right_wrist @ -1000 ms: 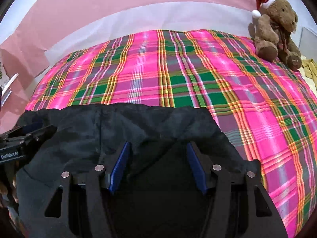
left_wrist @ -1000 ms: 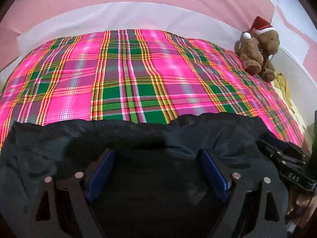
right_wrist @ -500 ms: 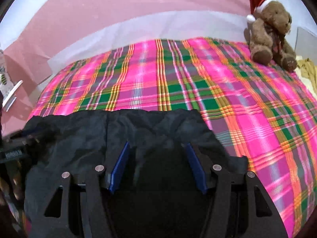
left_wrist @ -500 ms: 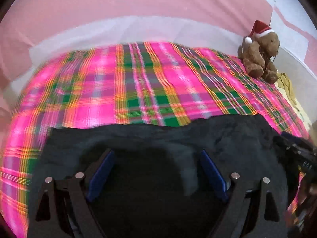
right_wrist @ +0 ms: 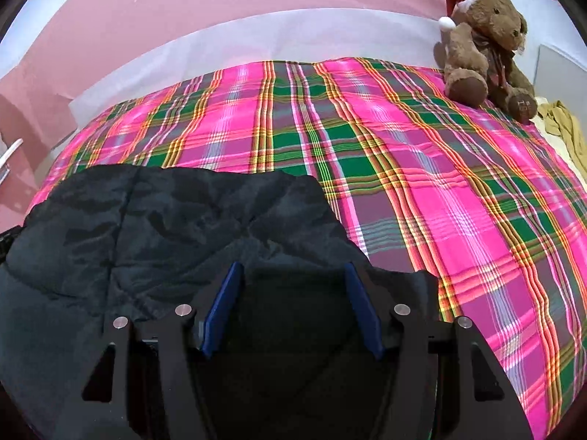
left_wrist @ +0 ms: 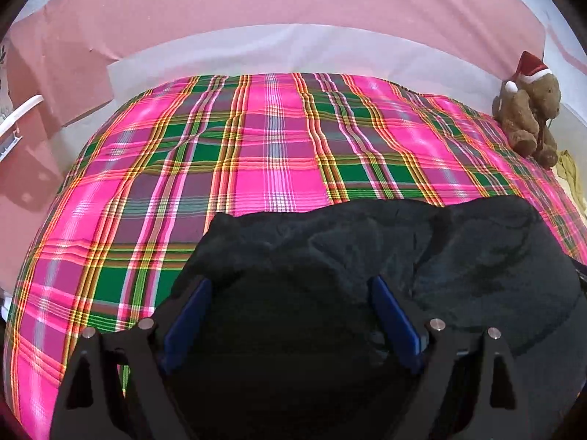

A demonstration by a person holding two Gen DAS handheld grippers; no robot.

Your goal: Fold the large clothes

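Observation:
A large dark garment (left_wrist: 422, 256) lies on the near part of a bed with a pink and green plaid cover (left_wrist: 275, 154). It also shows in the right wrist view (right_wrist: 165, 227). My left gripper (left_wrist: 290, 289) has its blue-padded fingers (left_wrist: 187, 315) wide apart, with the cloth bunched up between them. My right gripper (right_wrist: 293, 278) stands the same way, its fingers (right_wrist: 361, 311) spread with the dark cloth lying between them. Neither pair of pads presses together on the cloth.
A brown teddy bear with a Santa hat (right_wrist: 484, 44) sits at the bed's far right corner, also in the left wrist view (left_wrist: 528, 110). Yellow cloth (right_wrist: 565, 128) lies beside it. A pink wall (left_wrist: 256, 11) and white headboard panel (left_wrist: 293, 51) stand behind the bed.
The garment's width has shrunk: its left edge has moved right across the plaid cover in the left view. My left gripper moved rightward toward the right one.

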